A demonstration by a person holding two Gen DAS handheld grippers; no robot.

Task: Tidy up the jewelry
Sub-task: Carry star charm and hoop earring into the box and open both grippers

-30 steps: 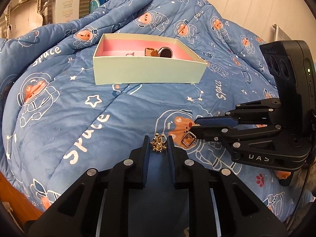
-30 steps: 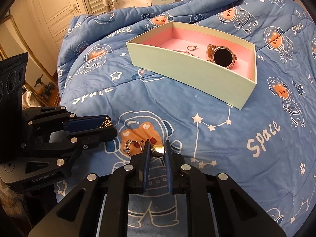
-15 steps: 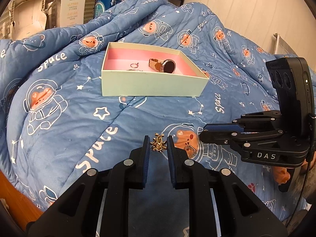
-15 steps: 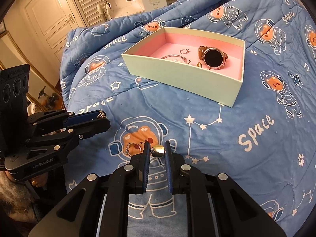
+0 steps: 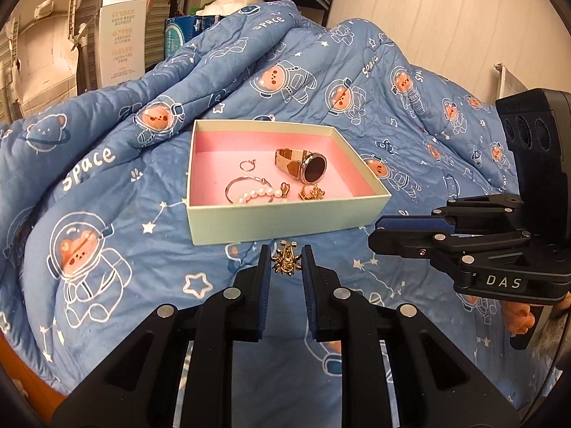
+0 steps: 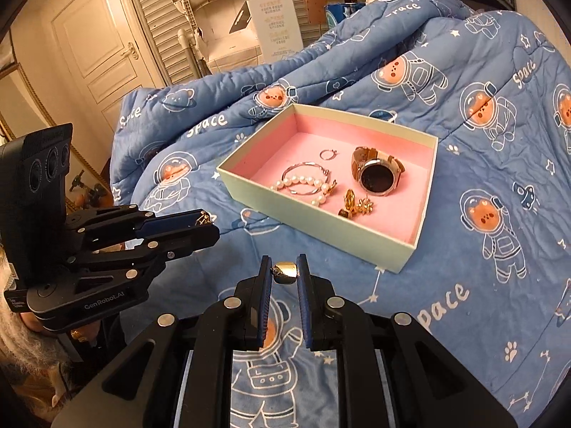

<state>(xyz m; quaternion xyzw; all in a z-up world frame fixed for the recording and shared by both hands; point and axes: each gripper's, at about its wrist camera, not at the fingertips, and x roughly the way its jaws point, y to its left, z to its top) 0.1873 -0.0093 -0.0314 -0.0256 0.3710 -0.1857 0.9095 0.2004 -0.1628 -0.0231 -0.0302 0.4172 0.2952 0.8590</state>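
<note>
The left tongs (image 5: 286, 262) were closed on a small gold spiky charm (image 5: 285, 261), pinched at the fingertips; the right tongs (image 6: 284, 273) were likewise closed on a small gold rounded piece (image 6: 285, 271), too small to name more closely. Both hung above the blue astronaut-print quilt (image 5: 107, 235), short of the near wall of the pale green box (image 6: 321, 230), which lay at twelve o'clock of the left tongs and at about one o'clock of the right. On its pink lining sat a rose-gold watch (image 6: 376, 177), a pearl bracelet (image 6: 303, 182), a thin hoop (image 6: 326, 154) and gold earrings (image 6: 358, 206). To do the drop well, each piece probably ought to be carried clear over the wall, lowered close to a bare patch of lining, and released one tongs at a time, so that nothing bounces out or tangles with the bracelet.
</note>
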